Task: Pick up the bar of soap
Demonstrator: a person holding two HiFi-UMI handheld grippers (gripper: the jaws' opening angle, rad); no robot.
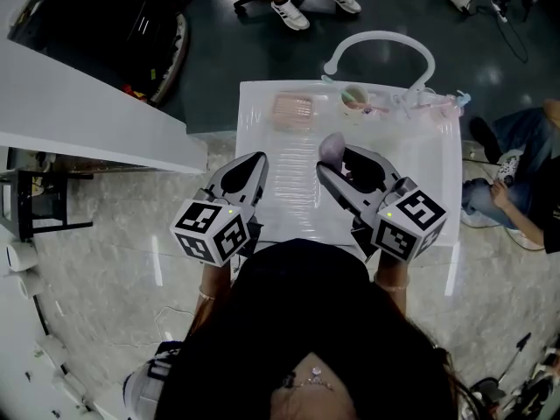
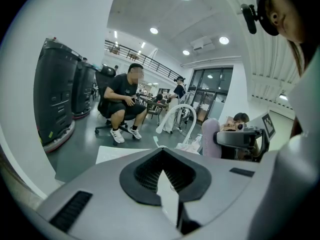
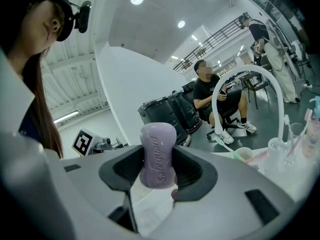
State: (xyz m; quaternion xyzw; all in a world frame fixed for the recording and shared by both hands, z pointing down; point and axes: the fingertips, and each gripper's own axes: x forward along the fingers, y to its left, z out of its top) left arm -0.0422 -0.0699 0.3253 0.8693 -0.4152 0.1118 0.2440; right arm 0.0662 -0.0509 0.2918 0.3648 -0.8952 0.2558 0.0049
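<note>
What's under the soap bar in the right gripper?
The white ribbed table top shows below the soap, which the right gripper clamps. The spot straight beneath is covered by soap and jaws, so whether the soap touches the table cannot be told.

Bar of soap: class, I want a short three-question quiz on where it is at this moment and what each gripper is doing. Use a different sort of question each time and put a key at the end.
1. Multiple choice. The bar of soap is:
A) lying flat on the white table
B) clamped between the jaws of the right gripper
C) inside the cup
2. True or false: the soap rests on the pink dish.
3. Fill the gap: the left gripper holds ____ between its jaws.

Key: 1 B; 2 false; 3 nothing.
</note>
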